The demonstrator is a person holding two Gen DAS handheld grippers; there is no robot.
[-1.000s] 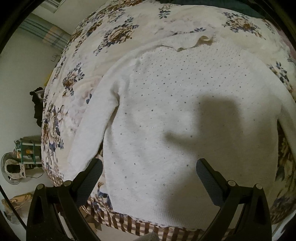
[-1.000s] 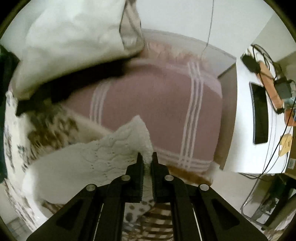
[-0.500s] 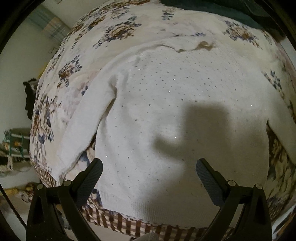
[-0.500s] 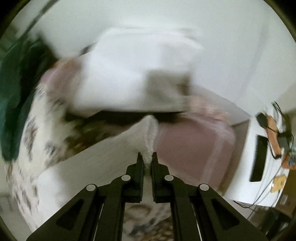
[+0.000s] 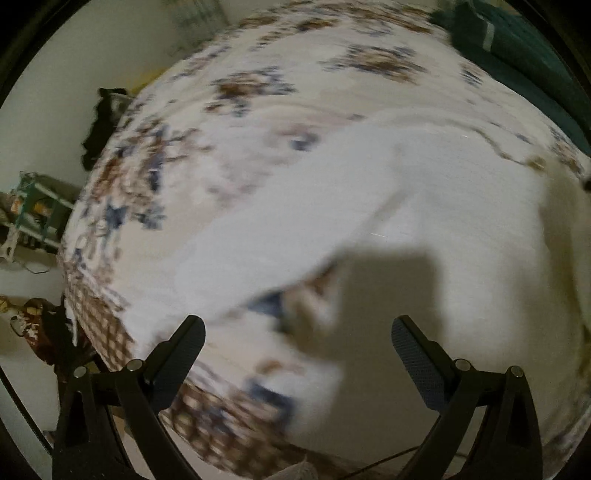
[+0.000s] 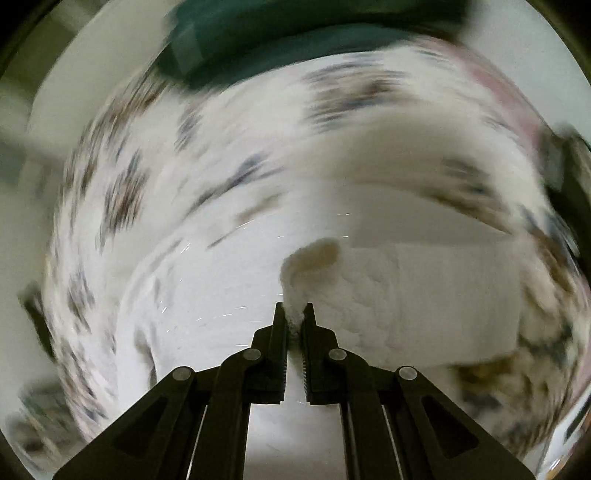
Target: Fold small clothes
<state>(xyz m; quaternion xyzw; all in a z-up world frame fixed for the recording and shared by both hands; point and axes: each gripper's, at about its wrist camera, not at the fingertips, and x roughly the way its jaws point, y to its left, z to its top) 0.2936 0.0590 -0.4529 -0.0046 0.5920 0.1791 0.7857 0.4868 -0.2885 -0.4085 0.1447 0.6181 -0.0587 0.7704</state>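
Note:
A white knit sweater [image 5: 461,229] lies flat on a floral bedspread [image 5: 258,110], its left sleeve [image 5: 266,236] stretched toward the bed's near left corner. My left gripper [image 5: 297,341] is open and empty, hovering above the sleeve and the sweater's lower hem. In the right wrist view my right gripper [image 6: 294,314] is shut on the cuff of the other sleeve [image 6: 310,266] and holds it over the sweater's body [image 6: 221,295]. Both views are blurred by motion.
A dark green blanket [image 5: 524,55] lies at the far edge of the bed, also in the right wrist view [image 6: 295,33]. A green rack [image 5: 33,210] and dark clothing [image 5: 99,125] stand off the bed's left side. A checked bed skirt [image 5: 107,325] marks the near edge.
My right gripper has swung the held sleeve from the pink pillow side round over the sweater's body. My left gripper has shifted left, now above the left sleeve.

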